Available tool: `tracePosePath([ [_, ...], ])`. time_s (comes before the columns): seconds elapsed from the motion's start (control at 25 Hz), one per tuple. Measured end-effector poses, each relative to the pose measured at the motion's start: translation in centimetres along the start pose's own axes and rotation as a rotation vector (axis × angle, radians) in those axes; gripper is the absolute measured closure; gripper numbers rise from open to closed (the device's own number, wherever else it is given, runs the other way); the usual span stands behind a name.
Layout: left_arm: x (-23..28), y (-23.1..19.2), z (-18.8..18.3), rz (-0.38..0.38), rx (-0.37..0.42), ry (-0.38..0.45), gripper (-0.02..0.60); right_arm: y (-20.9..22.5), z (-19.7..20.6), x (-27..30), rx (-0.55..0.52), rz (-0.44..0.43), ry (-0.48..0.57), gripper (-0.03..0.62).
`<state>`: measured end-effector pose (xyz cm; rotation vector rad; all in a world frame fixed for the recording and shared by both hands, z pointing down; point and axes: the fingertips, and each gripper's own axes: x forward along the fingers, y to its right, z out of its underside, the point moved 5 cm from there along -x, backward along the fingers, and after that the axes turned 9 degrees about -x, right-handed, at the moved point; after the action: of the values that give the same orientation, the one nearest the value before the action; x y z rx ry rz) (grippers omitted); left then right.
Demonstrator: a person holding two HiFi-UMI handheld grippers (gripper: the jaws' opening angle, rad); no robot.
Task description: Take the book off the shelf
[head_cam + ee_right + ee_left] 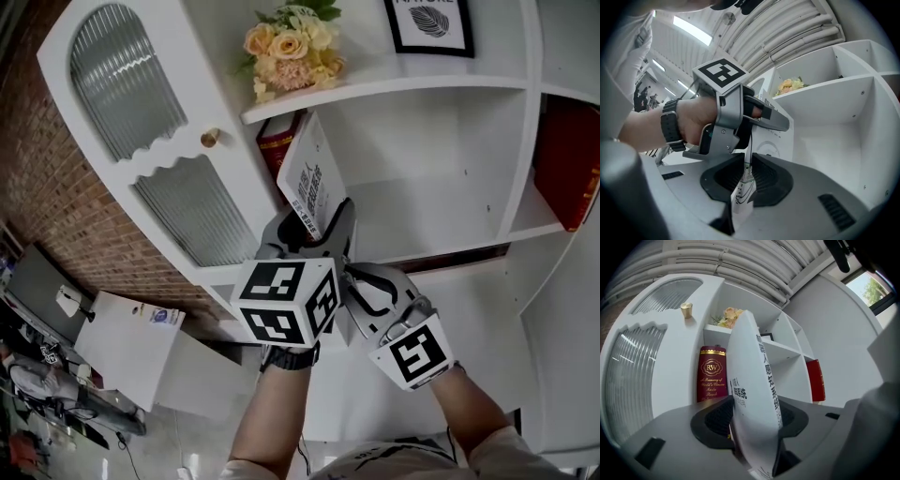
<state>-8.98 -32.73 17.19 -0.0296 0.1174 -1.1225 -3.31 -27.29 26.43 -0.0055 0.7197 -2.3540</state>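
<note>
White book (312,183): tilted, 12 o'clock from both claws.
Left claw (752,420): wide apart around its spine.
Right claw (746,176): shut on its lower edge.
Room: open shelf (441,246) at 3 o'clock; red book (274,142) at 11.

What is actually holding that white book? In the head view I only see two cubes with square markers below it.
Observer: The right gripper is shut on the white book's lower edge.
Operator: And the left one?
Observer: The left gripper has its jaws wide apart, the book standing between them.
Operator: What's that red book right behind it?
Observer: Its spine bears a gold RW emblem.
</note>
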Motion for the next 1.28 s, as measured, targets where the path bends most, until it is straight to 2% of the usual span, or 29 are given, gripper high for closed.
tracePosePath([
  [0.16,0.1,0.0,-0.3,0.000,0.005,-0.006,0.369,0.1,-0.1,0.0,-0.033,-0.012,0.004,0.537],
  [0.36,-0.4,0.0,0.0,-0.025,0.011,-0.009,0.441,-0.7,0.0,-0.4,-0.098,-0.016,-0.035,0.536],
  [0.44,-0.7,-0.3,0.0,-0.037,-0.007,0.008,0.514,-0.7,-0.1,-1.0,-0.109,-0.012,-0.028,0.536],
  [0.48,-0.8,-0.5,0.0,-0.040,-0.017,0.016,0.526,-0.6,-0.2,-1.3,-0.107,-0.005,-0.020,0.536],
  [0.72,-1.4,-0.4,0.1,-0.039,-0.044,0.049,0.529,1.3,0.3,-2.5,0.048,0.064,0.033,0.536],
  [1.04,-3.4,-0.3,0.4,-0.018,-0.073,0.089,0.531,3.4,1.9,-4.4,0.220,0.111,0.001,0.537],
  [1.28,-5.7,-0.1,0.7,0.007,-0.098,0.107,0.531,2.9,1.2,-4.9,0.273,0.121,-0.004,0.537],
])
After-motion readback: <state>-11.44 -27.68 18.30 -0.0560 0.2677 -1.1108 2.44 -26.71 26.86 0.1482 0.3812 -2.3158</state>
